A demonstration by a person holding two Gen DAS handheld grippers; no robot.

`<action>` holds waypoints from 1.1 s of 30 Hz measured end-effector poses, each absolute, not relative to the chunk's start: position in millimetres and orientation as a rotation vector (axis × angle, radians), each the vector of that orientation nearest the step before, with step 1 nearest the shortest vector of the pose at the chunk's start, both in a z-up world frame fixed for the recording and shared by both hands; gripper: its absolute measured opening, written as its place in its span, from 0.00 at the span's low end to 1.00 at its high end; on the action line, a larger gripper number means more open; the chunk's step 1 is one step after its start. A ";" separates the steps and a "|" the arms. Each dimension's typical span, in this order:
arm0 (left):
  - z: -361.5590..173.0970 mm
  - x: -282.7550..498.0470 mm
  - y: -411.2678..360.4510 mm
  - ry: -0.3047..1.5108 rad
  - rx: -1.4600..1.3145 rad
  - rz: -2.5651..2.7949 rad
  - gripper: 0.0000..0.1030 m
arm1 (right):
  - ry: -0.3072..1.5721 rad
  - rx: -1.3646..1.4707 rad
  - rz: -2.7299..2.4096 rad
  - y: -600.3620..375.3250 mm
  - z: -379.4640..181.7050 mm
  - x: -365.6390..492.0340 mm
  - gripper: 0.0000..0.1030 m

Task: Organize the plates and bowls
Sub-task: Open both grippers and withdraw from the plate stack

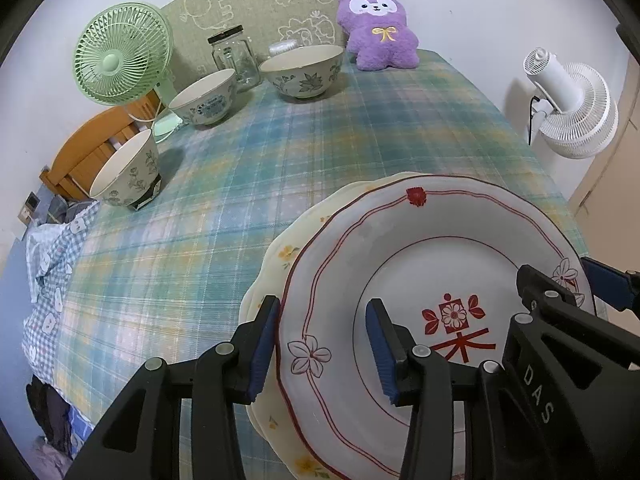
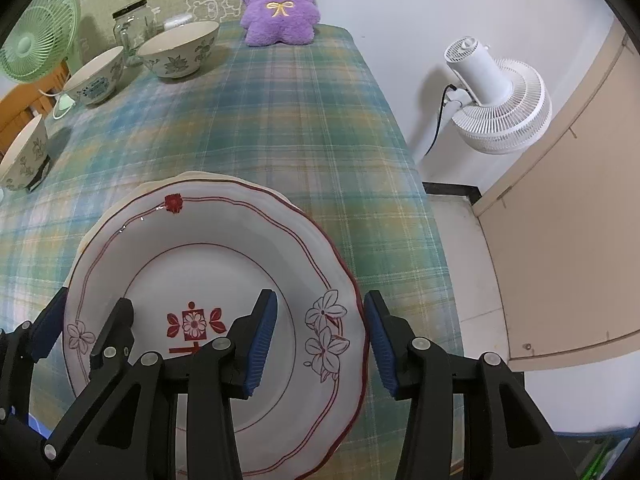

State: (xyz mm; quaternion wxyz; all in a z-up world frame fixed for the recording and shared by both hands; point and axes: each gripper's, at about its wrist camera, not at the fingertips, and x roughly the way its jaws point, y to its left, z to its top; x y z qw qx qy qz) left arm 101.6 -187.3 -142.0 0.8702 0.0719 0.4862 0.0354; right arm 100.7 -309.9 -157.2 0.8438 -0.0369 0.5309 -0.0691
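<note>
- Now: white plate with red trim (image 1: 420,288) sits on top of a cream plate with yellow flowers (image 1: 276,256), both at the near right part of the plaid-covered table (image 1: 280,140), close to its right edge.
- Left gripper (image 1: 322,350) straddles the top plate's left rim: one blue pad just outside the rim, the other over the plate's well. A gap shows at each pad, so I read the jaws as parted, not pinching; contact at the outer pad cannot be ruled out.
- Right gripper (image 2: 320,344) straddles the opposite, right rim in the same way, one pad inside near the flower print, one outside over the cloth. Jaws likewise parted, nothing clamped.
- Key relation: the plate lies directly between the two grippers, rim running through each pair of jaws. It is round, so there is no long axis to favour. Both hands are equally near, each to its own side.
- Judgement: the plate reads as set down on the stack; the bowls lie far and to the left, nearer the left hand.
- Count, plates: two, stacked.
- Count, bowls: three, all apart. Large floral bowl (image 1: 302,72) far centre; blue-patterned bowl (image 1: 204,98) to its left; tilted floral bowl (image 1: 128,172) at the left edge, propped on a dark block.
- Other: green fan (image 1: 120,58), glass jar (image 1: 236,56), purple plush (image 1: 380,28), white fan (image 1: 572,108) off the table's right.
</note>
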 end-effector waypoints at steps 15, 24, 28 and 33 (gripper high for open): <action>-95.2 105.1 -127.0 1.008 0.018 0.005 0.78 | 1.057 -0.001 -0.033 -282.1 -106.3 102.1 0.76; -62.3 120.7 -59.0 0.951 0.019 -0.009 0.79 | 1.007 0.068 -0.037 -219.5 -71.4 111.7 0.76; -57.6 129.2 -24.9 0.943 0.007 -0.015 0.79 | 0.993 0.078 -0.043 -187.2 -62.5 121.8 0.76; -59.7 147.0 17.6 0.944 0.009 -0.008 0.79 | 0.977 0.088 -0.057 -145.9 -62.9 134.7 0.76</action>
